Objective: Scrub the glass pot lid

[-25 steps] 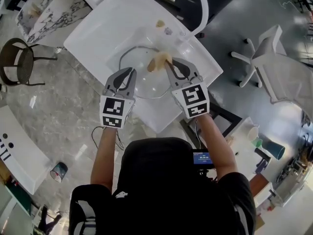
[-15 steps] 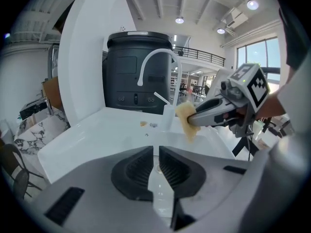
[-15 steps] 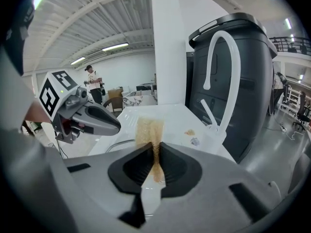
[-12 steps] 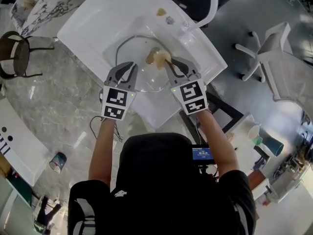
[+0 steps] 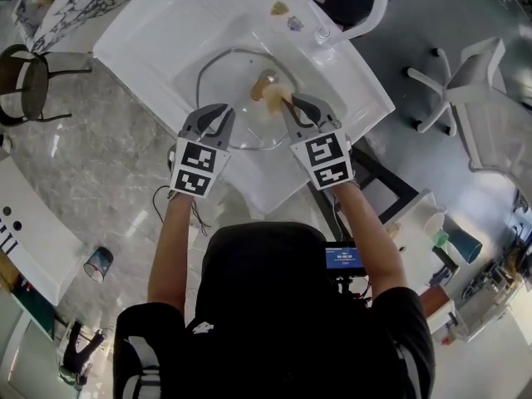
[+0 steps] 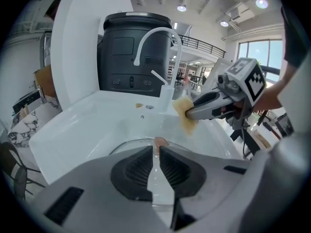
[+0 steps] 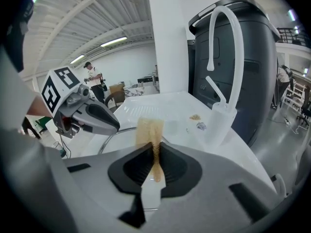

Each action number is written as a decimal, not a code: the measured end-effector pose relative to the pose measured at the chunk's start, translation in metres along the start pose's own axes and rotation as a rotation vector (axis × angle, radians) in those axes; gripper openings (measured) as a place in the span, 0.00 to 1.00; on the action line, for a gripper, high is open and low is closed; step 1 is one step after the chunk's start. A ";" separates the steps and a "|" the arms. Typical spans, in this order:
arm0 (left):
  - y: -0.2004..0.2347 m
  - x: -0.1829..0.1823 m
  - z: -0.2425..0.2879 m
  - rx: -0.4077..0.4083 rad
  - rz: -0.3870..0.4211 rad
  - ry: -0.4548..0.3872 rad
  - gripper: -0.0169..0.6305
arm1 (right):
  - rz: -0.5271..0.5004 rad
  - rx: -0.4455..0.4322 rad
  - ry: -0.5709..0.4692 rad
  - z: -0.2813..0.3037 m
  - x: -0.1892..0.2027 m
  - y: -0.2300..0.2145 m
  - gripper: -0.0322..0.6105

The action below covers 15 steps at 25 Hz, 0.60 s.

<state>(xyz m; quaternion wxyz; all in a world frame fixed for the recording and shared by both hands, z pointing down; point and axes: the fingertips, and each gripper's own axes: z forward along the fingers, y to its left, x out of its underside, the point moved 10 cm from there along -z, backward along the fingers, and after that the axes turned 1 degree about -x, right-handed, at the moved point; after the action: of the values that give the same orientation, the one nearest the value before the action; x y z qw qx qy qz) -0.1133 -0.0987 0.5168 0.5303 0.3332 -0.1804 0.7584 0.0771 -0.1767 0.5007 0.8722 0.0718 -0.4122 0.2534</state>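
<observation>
Scrubbing appears imminent: the right gripper (image 5: 287,106) grasps a tan sponge (image 5: 274,98) over the round glass pot lid (image 5: 223,71). The left gripper (image 5: 218,116) is clenched. The next move likely calls for pressing down.

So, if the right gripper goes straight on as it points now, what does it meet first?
Probably the glass pot lid, near its knob: the right gripper points down at it, sponge leading. Depth is unclear.
</observation>
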 end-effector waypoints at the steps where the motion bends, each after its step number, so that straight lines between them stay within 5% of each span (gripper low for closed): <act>1: 0.001 0.001 0.002 0.002 0.010 0.007 0.05 | 0.001 -0.002 0.004 0.001 0.001 0.000 0.08; 15: 0.008 0.008 0.031 0.115 0.097 0.120 0.37 | 0.027 -0.015 0.055 0.013 0.024 -0.003 0.08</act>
<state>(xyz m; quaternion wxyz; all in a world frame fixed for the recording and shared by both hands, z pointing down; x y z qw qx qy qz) -0.1122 -0.1158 0.5453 0.4830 0.3079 -0.1203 0.8108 0.0824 -0.1746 0.5274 0.8802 0.0525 -0.3908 0.2639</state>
